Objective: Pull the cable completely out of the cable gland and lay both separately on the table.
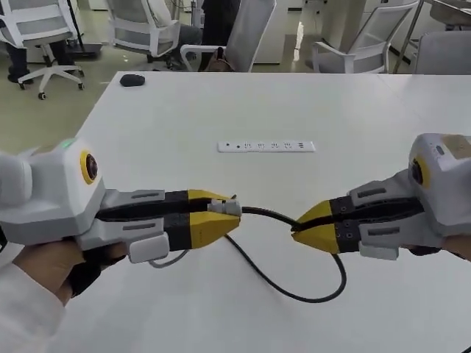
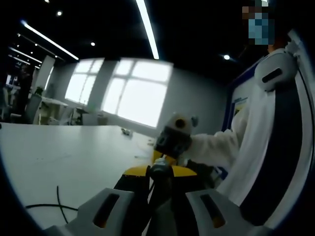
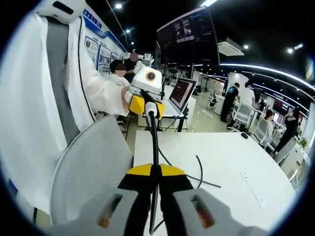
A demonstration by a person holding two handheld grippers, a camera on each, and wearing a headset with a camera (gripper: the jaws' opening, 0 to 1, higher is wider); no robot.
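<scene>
Both closed: left gripper clamps pale plastic cable gland, right gripper pinches smooth black cable.

power strip: on white table | chairs: behind it | laptop: open

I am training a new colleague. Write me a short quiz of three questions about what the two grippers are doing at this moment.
1. True or false: the cable is already fully out of the cable gland.
2. What does the right gripper clamp? A the cable; B the cable gland; C nothing.
3. Fill the gap: the cable gland sits in the jaws of the ___ gripper.

Key: 1 false, the cable still runs into the gland; 2 A; 3 left, that is the left gripper.
</scene>
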